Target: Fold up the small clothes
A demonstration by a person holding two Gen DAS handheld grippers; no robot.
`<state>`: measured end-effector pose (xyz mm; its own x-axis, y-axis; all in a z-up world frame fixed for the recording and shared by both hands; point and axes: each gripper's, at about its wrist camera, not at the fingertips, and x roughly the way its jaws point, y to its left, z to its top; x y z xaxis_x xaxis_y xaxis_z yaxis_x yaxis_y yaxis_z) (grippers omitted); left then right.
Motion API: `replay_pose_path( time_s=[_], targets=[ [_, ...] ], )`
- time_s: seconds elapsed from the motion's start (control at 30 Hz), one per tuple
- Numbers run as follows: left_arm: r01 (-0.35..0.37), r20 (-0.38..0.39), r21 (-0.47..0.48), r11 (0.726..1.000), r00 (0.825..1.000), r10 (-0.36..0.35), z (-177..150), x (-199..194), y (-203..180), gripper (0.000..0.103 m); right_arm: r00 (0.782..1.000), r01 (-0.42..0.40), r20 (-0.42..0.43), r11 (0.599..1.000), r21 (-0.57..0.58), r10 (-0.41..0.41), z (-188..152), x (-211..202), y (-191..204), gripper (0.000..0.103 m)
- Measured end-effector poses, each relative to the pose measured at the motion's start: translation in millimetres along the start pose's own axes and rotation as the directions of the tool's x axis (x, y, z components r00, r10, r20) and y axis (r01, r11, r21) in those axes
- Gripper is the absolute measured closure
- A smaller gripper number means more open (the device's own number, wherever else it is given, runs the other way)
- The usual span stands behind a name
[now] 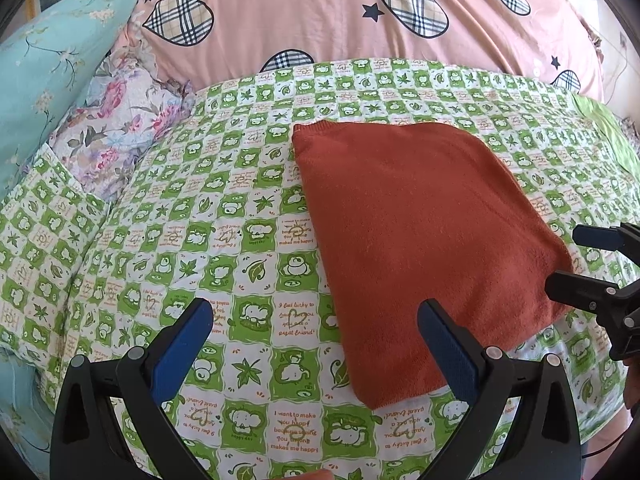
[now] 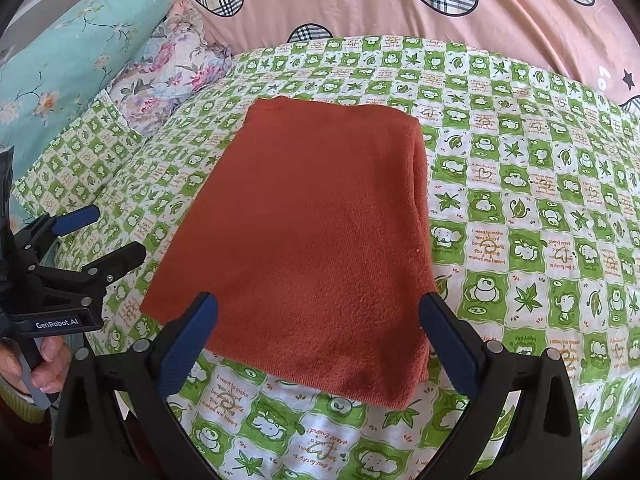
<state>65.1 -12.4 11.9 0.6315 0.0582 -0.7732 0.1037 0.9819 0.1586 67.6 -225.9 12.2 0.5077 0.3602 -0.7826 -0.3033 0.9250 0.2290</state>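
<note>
— Bedding filled both views: what did we see on the bed?

— We saw a green-and-white checked sheet (image 1: 248, 216) printed with small animals and leaves, spread flat. Behind it lay a pink quilt with plaid hearts (image 1: 320, 12), and to the left a turquoise floral pillow (image 1: 44, 64) beside a purple floral pillow (image 1: 116, 128).

— And where was the garment?

— A rust-orange knit garment (image 2: 320, 232) lay folded into a thick rectangle on the sheet, flat, with its layered edge along the right side in the right wrist view. It sat in front of the right gripper and off to the right of the left one.

— How did our fingers stand?

— The left gripper (image 1: 316, 348) was spread wide and held nothing; its right blue pad overlapped the garment's near left edge in the view, though we could not tell whether it touched. The right gripper (image 2: 318, 336) was also spread wide and empty, its two fingers framing the garment's near edge. From the right wrist camera, we saw a hand (image 2: 44, 364) gripping the left gripper's handle at the far left.
</note>
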Motion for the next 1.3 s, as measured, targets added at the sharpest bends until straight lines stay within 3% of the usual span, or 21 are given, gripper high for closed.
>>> replay_pose_path(
  time_s=[1.3],
  targets=[
    [0.019,0.020,-0.038,0.999,1.000,-0.018,10,-3,-5,0.001,1.000,0.001,0.019,1.000,-0.012,0.000,12,-4,1,0.003]
  ],
)
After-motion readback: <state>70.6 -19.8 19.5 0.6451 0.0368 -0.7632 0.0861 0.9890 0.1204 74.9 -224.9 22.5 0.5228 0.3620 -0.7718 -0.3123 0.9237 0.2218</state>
